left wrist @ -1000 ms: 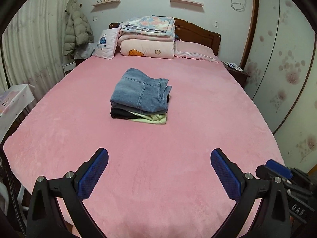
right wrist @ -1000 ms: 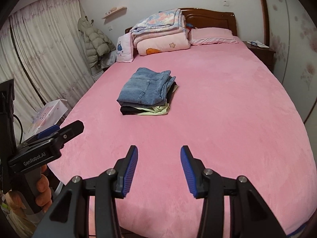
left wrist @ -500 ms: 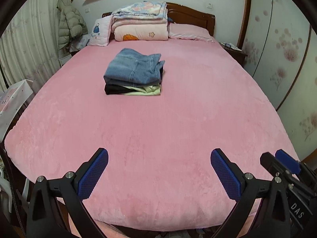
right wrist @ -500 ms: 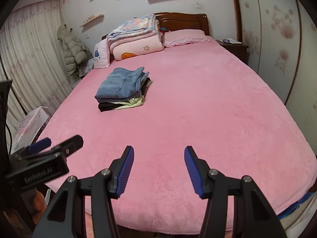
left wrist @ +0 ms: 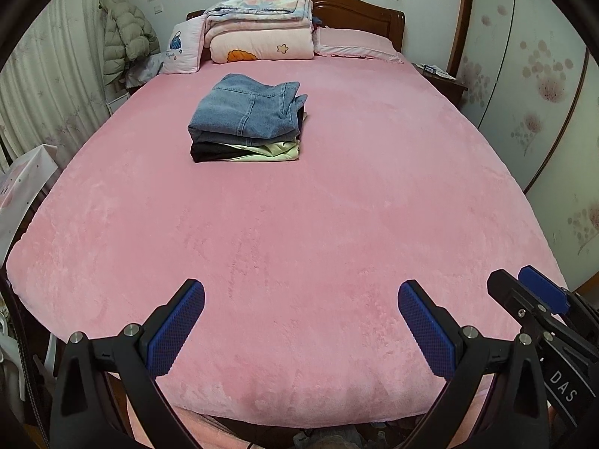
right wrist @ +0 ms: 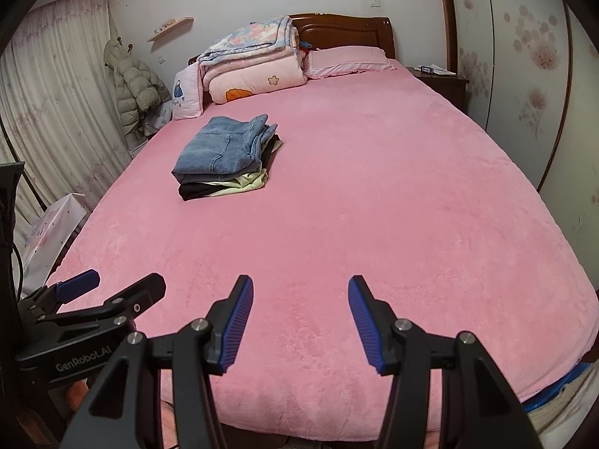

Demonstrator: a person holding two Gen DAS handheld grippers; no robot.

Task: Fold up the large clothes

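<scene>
A stack of folded clothes [left wrist: 247,119] lies on the pink bed [left wrist: 318,224], left of centre toward the headboard: blue jeans on top, a black garment and a pale green one under them. It also shows in the right wrist view [right wrist: 226,157]. My left gripper [left wrist: 301,325] is open wide and empty over the bed's foot edge. My right gripper [right wrist: 299,321] is open and empty over the same edge, to the right of the left one [right wrist: 108,299]. Both are far from the stack.
Folded quilts [left wrist: 262,26] and pillows [left wrist: 355,43] lie at the wooden headboard. A coat [left wrist: 125,33] hangs by the curtain at left. A nightstand [left wrist: 438,75] and wardrobe doors [left wrist: 531,86] stand at right. A white box [left wrist: 22,183] sits left of the bed.
Both grippers have drawn back from the stack toward the foot of the bed, so the bed's front edge now shows under them. Both jaws stay open; the stack has not moved.
</scene>
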